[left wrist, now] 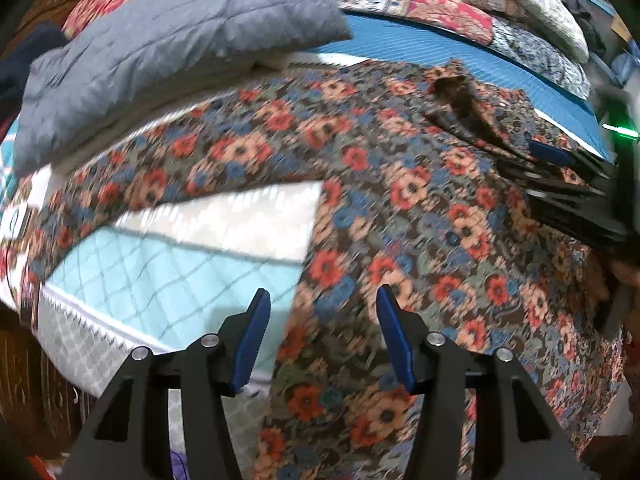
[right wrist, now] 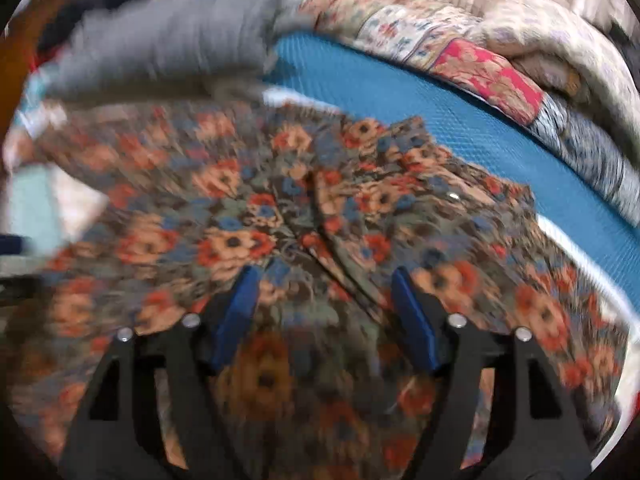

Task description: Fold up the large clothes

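Observation:
A large floral garment (left wrist: 400, 184) with red, orange and blue flowers lies spread on the bed; it fills most of the right wrist view (right wrist: 280, 220), where its collar opening shows near the middle. My left gripper (left wrist: 320, 300) is open and empty, hovering over the garment's left edge, one finger over the quilt. My right gripper (right wrist: 320, 280) is open and empty just above the garment's upper middle. It also shows at the right edge of the left wrist view (left wrist: 560, 168), low over the collar area. Both views are motion-blurred.
A folded grey quilted blanket (left wrist: 160, 52) lies at the back left. A blue mat (left wrist: 440, 52) runs behind the garment. Patterned bedding (left wrist: 480, 0) is piled at the back right. The light teal quilted mattress cover (left wrist: 160, 280) and the bed's edge (left wrist: 80, 344) lie at the left.

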